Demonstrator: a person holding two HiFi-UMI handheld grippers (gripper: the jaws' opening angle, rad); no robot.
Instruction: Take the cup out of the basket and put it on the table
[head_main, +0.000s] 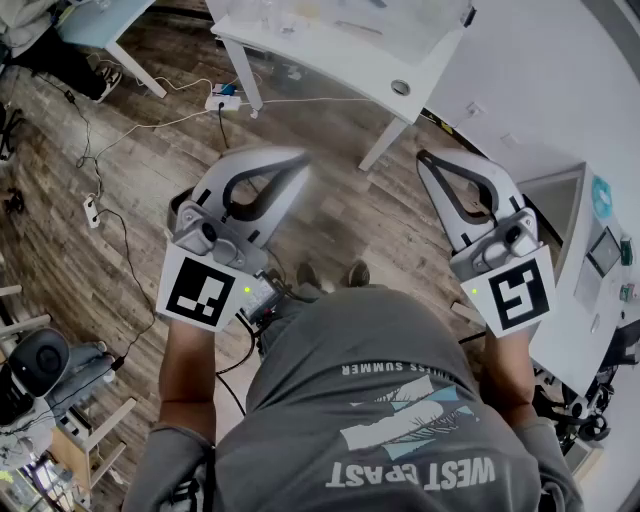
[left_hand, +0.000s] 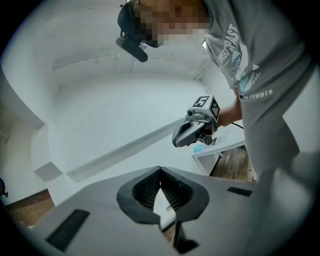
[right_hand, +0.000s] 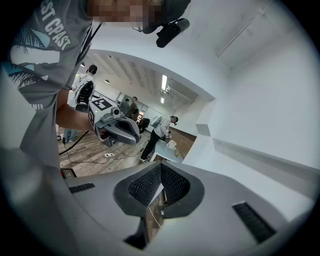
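Note:
Neither a cup nor a basket shows in any view. I hold both grippers level in front of my chest, over the wooden floor. In the head view my left gripper (head_main: 297, 158) has its jaws shut with nothing between them. My right gripper (head_main: 425, 157) is shut and empty too. The left gripper view looks along its closed jaws (left_hand: 160, 170) at a white wall, with the right gripper (left_hand: 193, 131) across from it. Past the right gripper's closed jaws (right_hand: 161, 166), its own view shows the left gripper (right_hand: 119, 128).
A white table (head_main: 330, 55) stands ahead of me, with cables and a power strip (head_main: 222, 100) on the floor beside it. White furniture (head_main: 565, 215) lines the right side. A chair (head_main: 45, 365) sits at lower left. Several people stand far off (right_hand: 159, 131).

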